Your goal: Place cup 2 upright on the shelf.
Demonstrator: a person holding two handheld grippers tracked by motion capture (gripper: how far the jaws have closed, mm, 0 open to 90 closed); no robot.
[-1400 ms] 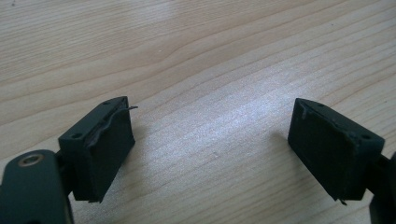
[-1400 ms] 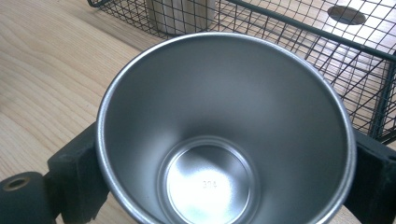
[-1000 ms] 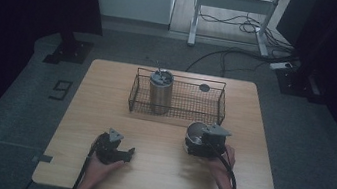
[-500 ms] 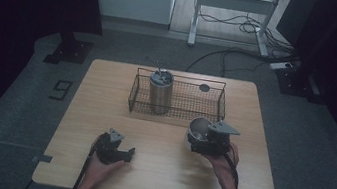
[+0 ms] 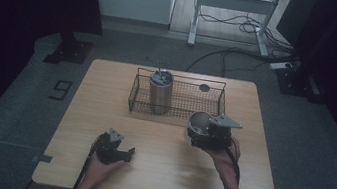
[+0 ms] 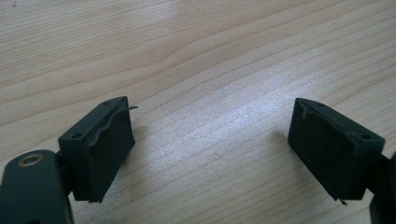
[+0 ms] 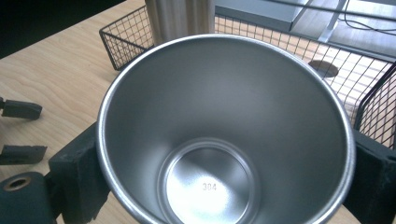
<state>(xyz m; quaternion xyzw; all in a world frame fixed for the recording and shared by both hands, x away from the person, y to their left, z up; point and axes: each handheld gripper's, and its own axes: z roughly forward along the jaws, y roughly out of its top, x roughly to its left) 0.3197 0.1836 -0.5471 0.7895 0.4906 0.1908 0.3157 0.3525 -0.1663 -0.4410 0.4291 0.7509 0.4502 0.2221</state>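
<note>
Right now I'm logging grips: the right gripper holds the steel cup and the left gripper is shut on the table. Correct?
Not quite. The left gripper is open: the left gripper view shows its jaws wide apart over bare table, holding nothing. The right gripper does hold the steel cup.

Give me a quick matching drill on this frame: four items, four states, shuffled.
1. left gripper
2. steel cup
3. tall canister
4. right gripper

A. standing in the wire basket
B. clamped between two jaws
C. open, low over the bare table
D. shut on a cup

Pairs: 1-C, 2-B, 3-A, 4-D
</note>
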